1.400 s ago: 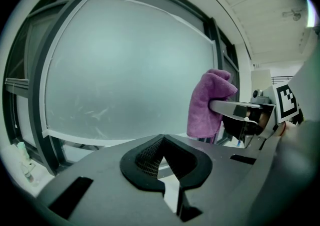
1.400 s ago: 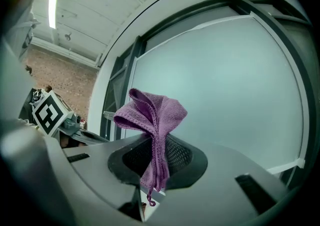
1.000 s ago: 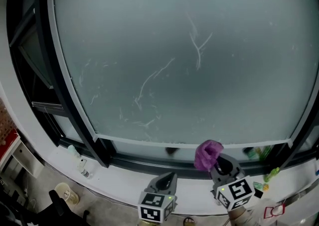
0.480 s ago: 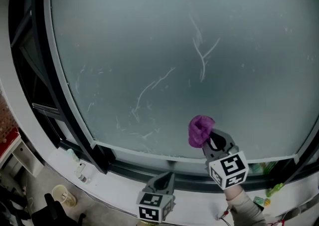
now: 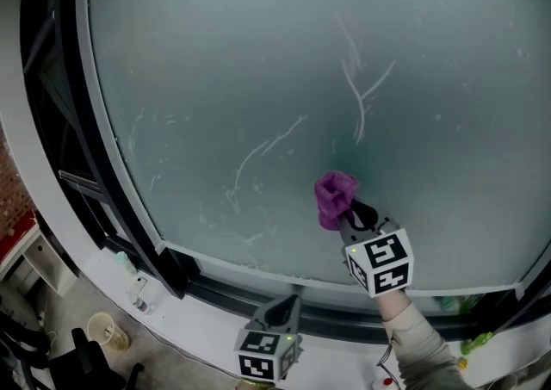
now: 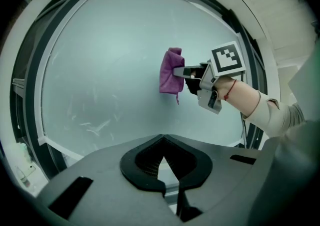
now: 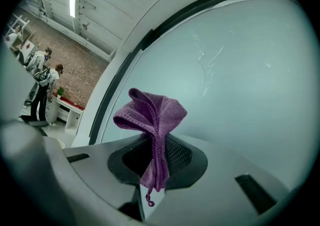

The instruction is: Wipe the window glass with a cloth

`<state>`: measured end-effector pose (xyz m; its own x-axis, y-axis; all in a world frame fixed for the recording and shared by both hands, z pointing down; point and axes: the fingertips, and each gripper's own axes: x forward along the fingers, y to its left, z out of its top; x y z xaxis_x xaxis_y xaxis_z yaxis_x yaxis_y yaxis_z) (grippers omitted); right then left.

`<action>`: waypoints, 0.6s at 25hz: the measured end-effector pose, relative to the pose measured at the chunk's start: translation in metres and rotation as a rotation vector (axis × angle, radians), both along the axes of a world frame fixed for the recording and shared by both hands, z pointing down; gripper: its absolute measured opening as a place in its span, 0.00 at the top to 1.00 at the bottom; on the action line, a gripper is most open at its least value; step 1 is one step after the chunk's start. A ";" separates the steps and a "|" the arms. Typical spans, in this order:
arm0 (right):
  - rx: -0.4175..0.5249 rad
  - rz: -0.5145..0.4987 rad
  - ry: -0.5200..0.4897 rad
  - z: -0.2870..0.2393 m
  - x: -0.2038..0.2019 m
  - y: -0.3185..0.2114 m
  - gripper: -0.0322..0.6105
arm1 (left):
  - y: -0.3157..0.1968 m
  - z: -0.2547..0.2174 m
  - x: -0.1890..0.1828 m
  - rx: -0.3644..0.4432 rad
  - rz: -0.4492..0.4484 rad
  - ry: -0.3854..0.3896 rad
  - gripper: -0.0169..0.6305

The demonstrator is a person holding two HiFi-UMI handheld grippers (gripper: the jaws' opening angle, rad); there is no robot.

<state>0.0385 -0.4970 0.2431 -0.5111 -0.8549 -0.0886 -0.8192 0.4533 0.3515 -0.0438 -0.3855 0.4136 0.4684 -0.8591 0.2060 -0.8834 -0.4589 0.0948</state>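
R gripper (image 5: pixel 344 218) is raised to the window glass (image 5: pixel 258 70), jaws clamped tight on a purple cloth (image 5: pixel 334 197). The cloth sticks out past the tips as a bunched wad, w/ a thin tail hanging back through the jaws. In the right gripper view the R gripper (image 7: pixel 155 146) has the cloth (image 7: pixel 152 117) pinched at its middle, folds fanning out above. Seen from the left gripper view, the cloth (image 6: pixel 171 70) looks to be up against the glass (image 6: pixel 100 60), approx. ctr of the pane and a bit right. Can't be sure it's actually touching. The R gripper (image 6: pixel 187 73) is just behind it, w/ a red string (image 6: pixel 231 88) round the wrist and a pale sleeve (image 5: pixel 420 343).

L gripper (image 5: pixel 291 304) hangs low near the white sill (image 5: pixel 215 321), well apart from the cloth. Its own view shows the L gripper (image 6: pixel 162 142) w/ tips drawn together, nothing between them.

The glass is frosted-looking, w/ pale streaks (image 5: pixel 357 87) above the cloth and more lower left. Dark frame (image 5: pixel 112 199) runs down the left side and along the btm. A cup (image 5: pixel 105 328) sits on the floor below left.

Behind, in the right gripper view, people (image 7: pixel 42 78) stand by a brick wall (image 7: pixel 80 65).
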 end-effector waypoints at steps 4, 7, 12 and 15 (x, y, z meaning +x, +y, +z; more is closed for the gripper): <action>-0.011 0.010 0.022 0.003 -0.002 -0.023 0.87 | -0.008 0.000 0.001 0.009 -0.017 -0.003 0.97; -0.018 0.022 0.037 0.005 -0.002 -0.036 0.87 | -0.014 0.001 0.000 0.010 -0.030 -0.002 0.97; -0.012 0.037 0.044 0.006 0.001 -0.044 0.87 | -0.017 0.003 0.001 0.007 -0.031 -0.007 0.97; -0.005 0.048 0.039 0.004 0.011 -0.042 0.87 | -0.020 0.003 0.005 0.010 -0.021 -0.009 0.97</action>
<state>0.0492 -0.5393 0.2474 -0.4726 -0.8789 -0.0648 -0.8257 0.4159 0.3812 -0.0392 -0.4053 0.4164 0.4484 -0.8708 0.2015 -0.8937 -0.4410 0.0828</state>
